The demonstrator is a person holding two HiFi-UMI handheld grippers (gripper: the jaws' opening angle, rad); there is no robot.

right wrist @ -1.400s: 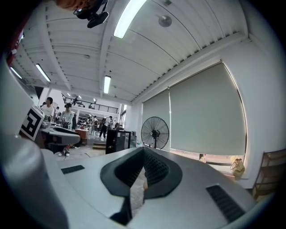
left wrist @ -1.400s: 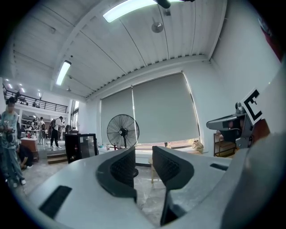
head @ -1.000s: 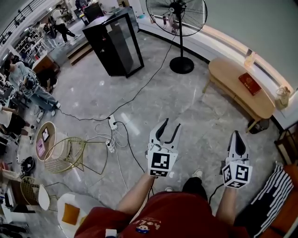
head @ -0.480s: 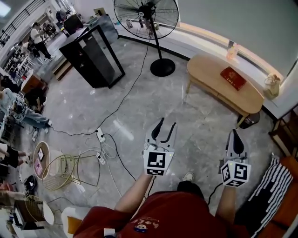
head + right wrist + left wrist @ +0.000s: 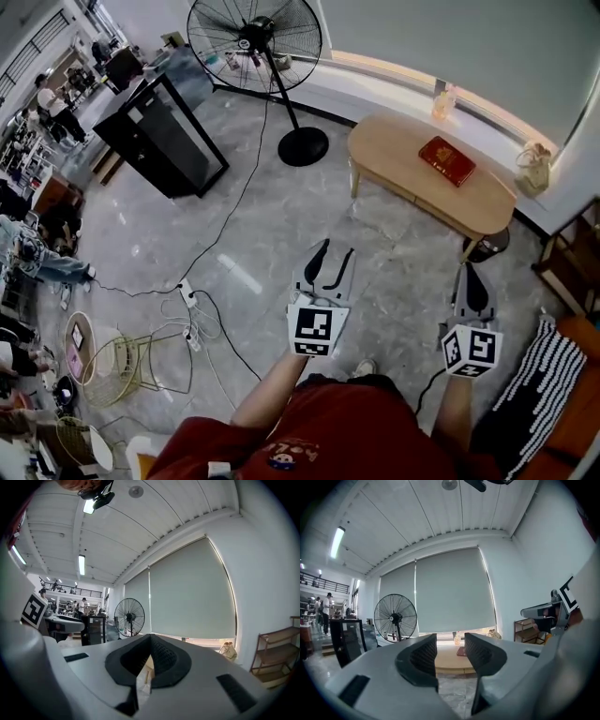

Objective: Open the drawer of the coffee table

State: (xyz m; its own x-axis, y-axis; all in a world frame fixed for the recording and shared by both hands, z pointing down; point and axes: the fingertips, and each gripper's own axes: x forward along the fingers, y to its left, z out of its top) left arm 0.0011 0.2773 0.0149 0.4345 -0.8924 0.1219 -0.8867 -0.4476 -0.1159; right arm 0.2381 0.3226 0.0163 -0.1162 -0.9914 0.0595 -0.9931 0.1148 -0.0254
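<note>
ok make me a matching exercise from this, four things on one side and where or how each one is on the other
1 red book
2 standing fan
3 left gripper
4 right gripper

a jaws together, empty
b lying on the coffee table
c jaws apart, empty
d upright beside the black cabinet

Pairs: 1-b; 2-d; 3-c; 4-a

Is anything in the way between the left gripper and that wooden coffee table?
No. The head view shows only bare grey floor between the left gripper and the coffee table; nothing stands on that stretch.
</note>
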